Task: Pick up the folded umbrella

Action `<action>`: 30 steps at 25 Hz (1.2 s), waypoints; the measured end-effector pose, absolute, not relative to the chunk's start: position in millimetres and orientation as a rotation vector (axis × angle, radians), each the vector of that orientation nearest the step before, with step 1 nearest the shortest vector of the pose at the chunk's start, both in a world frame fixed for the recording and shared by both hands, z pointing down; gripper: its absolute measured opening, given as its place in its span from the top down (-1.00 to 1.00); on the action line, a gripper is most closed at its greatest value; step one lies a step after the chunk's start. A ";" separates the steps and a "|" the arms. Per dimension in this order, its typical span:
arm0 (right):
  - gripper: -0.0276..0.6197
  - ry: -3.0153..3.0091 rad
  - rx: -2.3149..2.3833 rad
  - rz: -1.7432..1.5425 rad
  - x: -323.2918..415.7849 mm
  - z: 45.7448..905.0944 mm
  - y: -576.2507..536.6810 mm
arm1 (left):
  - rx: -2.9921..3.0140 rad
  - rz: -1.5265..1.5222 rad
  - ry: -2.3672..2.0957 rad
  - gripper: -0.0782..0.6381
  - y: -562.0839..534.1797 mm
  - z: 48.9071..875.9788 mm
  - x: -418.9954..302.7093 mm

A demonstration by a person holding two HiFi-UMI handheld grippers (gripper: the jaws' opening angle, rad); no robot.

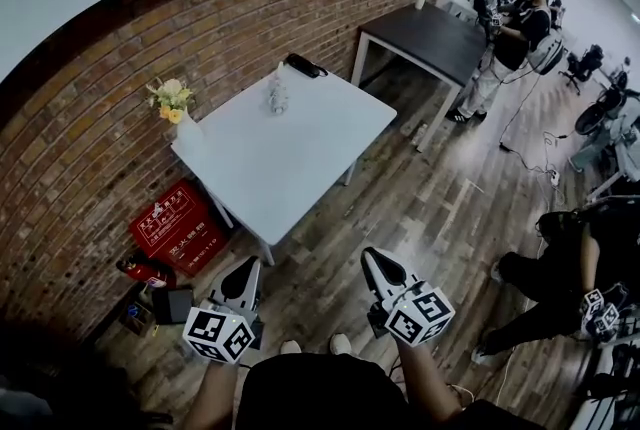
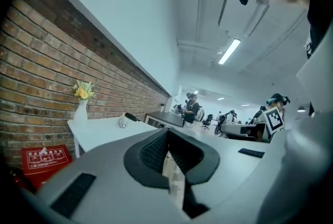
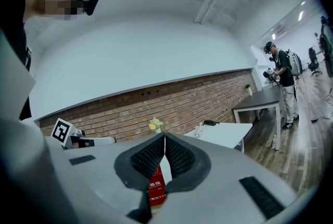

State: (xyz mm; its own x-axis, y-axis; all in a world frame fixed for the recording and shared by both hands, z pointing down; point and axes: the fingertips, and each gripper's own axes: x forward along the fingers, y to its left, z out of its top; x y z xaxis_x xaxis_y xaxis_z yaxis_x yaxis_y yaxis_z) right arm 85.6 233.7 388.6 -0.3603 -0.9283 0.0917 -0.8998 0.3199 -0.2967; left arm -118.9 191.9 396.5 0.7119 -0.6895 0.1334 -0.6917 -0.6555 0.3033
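Note:
The folded umbrella (image 1: 305, 66) is black and lies at the far edge of the white table (image 1: 300, 158), close to the brick wall. It also shows as a small dark shape in the left gripper view (image 2: 131, 117) and in the right gripper view (image 3: 210, 123). My left gripper (image 1: 247, 265) and right gripper (image 1: 370, 256) hang side by side over the wooden floor, short of the table's near corner and far from the umbrella. Both point roughly level toward the table. Each is shut with nothing between the jaws (image 2: 167, 130) (image 3: 164, 137).
A white vase of yellow flowers (image 1: 175, 108) stands at the table's left corner, and a small clear object (image 1: 277, 96) sits near the umbrella. A red box (image 1: 178, 226) lies on the floor by the wall. A dark table (image 1: 425, 33) and people (image 1: 510, 48) are beyond.

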 end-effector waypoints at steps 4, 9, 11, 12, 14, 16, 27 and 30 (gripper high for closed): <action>0.85 2.451 -1.730 -0.477 77.2 390.2 233.7 | 2.569 0.005 -1.078 0.74 190.1 400.2 -132.2; 0.85 2.434 -1.749 -0.492 62.5 394.3 234.7 | 2.573 -0.017 -1.057 0.74 188.8 403.2 -151.3; 0.85 2.432 -1.755 -0.492 56.2 394.8 235.1 | 2.574 -0.018 -1.047 0.74 188.7 404.7 -158.1; 0.85 2.432 -1.758 -0.493 53.9 394.9 235.4 | 2.574 -0.017 -1.044 0.74 189.1 405.4 -160.8; 0.85 2.432 -1.764 -0.495 50.1 396.0 235.2 | 2.574 -0.012 -1.042 0.74 189.7 406.8 -166.5; 0.85 2.428 -1.769 -0.504 46.7 398.3 233.7 | 2.567 -0.014 -1.045 0.74 188.2 407.8 -173.5; 0.85 2.434 -1.761 -0.539 45.3 403.6 208.0 | 2.532 -0.030 -1.059 0.74 164.0 411.0 -179.8; 0.85 2.436 -1.744 -0.558 51.4 407.3 193.6 | 2.528 -0.008 -1.060 0.74 154.1 414.0 -170.9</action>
